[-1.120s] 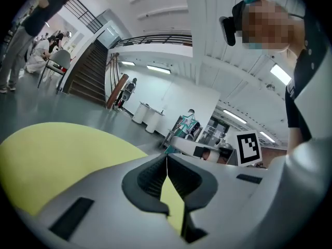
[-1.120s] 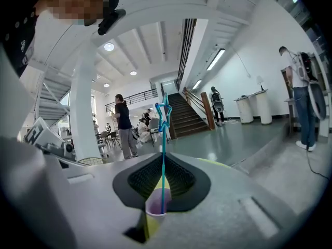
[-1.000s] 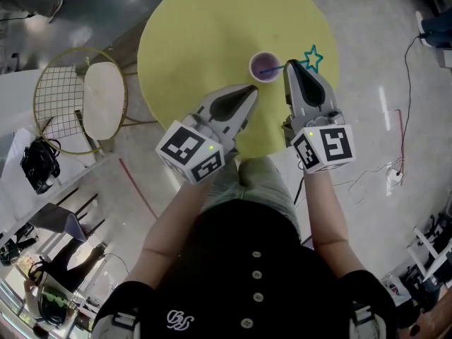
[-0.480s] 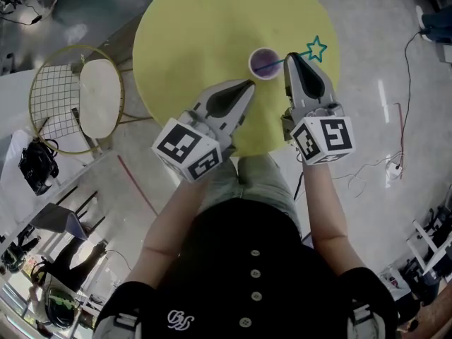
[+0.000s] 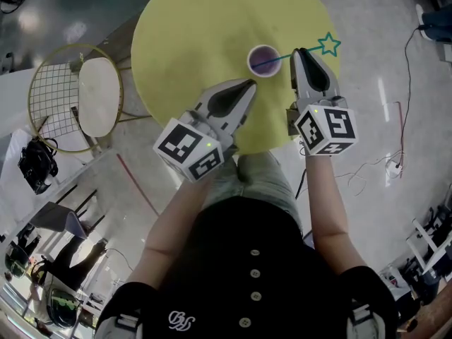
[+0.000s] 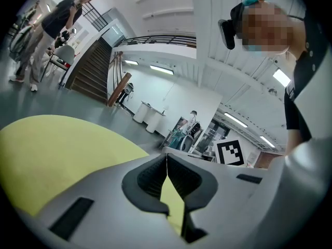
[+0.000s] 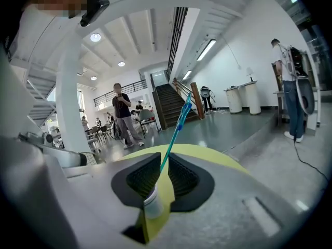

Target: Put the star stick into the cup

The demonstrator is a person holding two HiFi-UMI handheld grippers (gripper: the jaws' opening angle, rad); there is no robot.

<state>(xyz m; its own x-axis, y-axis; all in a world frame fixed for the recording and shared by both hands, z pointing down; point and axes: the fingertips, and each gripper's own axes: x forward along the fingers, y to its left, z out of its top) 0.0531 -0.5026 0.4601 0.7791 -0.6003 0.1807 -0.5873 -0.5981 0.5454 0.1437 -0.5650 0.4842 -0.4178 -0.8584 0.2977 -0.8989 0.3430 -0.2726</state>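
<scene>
Star stick (image 5: 282,59): low end in the cup (image 5: 263,61), star end leaning out right. Since a second ago the star has swung further toward the table (image 5: 205,34) edge. Right gripper (image 5: 302,51) jaws are opening, stick between them and apparently freed, so I judge the drop done. Left gripper (image 5: 248,85) clenched, empty. Round yellow table, glossy grey floor, wire chair (image 5: 78,97), open hall with stairs (image 7: 168,100).

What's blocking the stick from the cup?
Nothing visible: the stick already leans with its lower end inside the cup. The jaws of the right gripper are opening around it.
</scene>
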